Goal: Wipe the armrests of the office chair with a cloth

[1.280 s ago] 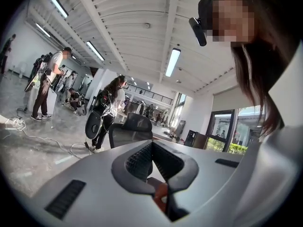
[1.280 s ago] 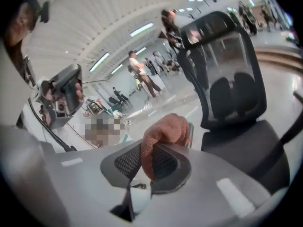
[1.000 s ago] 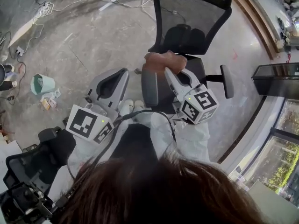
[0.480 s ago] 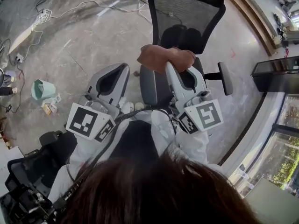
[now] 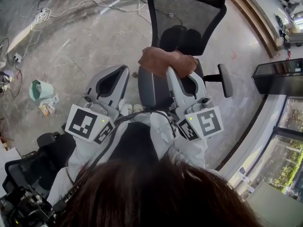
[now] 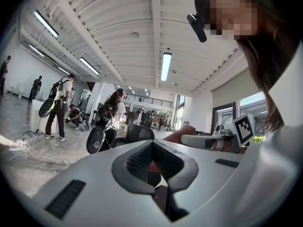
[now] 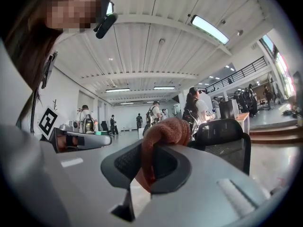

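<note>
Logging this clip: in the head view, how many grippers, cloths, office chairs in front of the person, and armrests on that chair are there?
Grey two-jaw grippers: 2, left gripper and right gripper
Brown cloth: 1, clamped in the right gripper
Black mesh-back office chair: 1
Padded armrests: 2, near armrest and far armrest
Total: 6

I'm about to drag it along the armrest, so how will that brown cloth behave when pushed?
The brown cloth is probably floppy: it drapes in folds over the armrest and bunches between the right gripper's jaws. It looks light and soft, so it may crumple rather than slide flat.
</note>
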